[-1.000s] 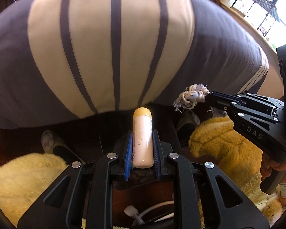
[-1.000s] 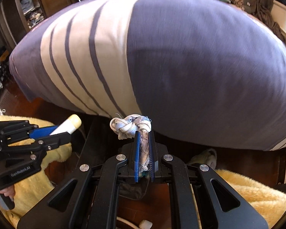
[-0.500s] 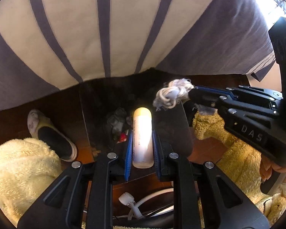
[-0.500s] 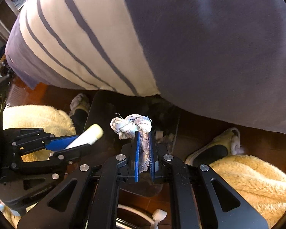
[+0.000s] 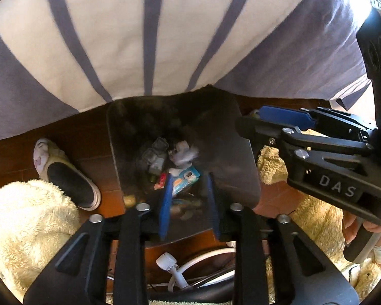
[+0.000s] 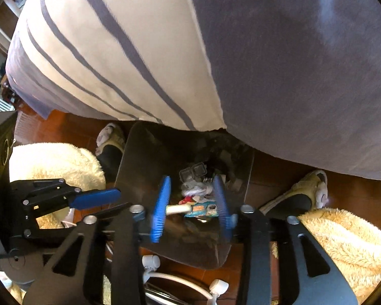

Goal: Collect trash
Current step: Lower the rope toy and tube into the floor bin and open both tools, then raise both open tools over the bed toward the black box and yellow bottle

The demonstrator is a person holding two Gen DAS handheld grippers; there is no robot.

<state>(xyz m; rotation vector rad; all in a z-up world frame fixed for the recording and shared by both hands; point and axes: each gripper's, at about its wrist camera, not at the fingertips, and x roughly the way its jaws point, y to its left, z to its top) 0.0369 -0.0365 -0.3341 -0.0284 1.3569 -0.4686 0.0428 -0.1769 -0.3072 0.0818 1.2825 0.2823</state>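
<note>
A dark trash bin (image 5: 119,147) stands on the floor under both grippers, against the bed. My left gripper (image 5: 188,203) hangs over the bin with its jaws opening and nothing between the blue pads. My right gripper (image 6: 192,203), also seen from the side (image 5: 251,124), is opening too and holds nothing. In the bin (image 6: 139,157) lie a cream tube (image 6: 177,209), a white knotted wad (image 6: 195,189), a colourful wrapper (image 5: 186,178) and clear plastic cups (image 5: 155,152). The left gripper (image 6: 116,194) shows at the left of the right wrist view.
A striped purple and cream bed cover (image 5: 139,38) overhangs the bin's far side. Slippers (image 5: 66,178) (image 6: 297,198) lie on the red-brown floor on either side. Fluffy cream fabric (image 5: 25,218) flanks the bin. A white plug and cable (image 5: 170,267) lie in front.
Both grippers sank over the bin, then opened. The cream tube left the left gripper's pads and the white wad left the right one's; both now lie in the bin.
</note>
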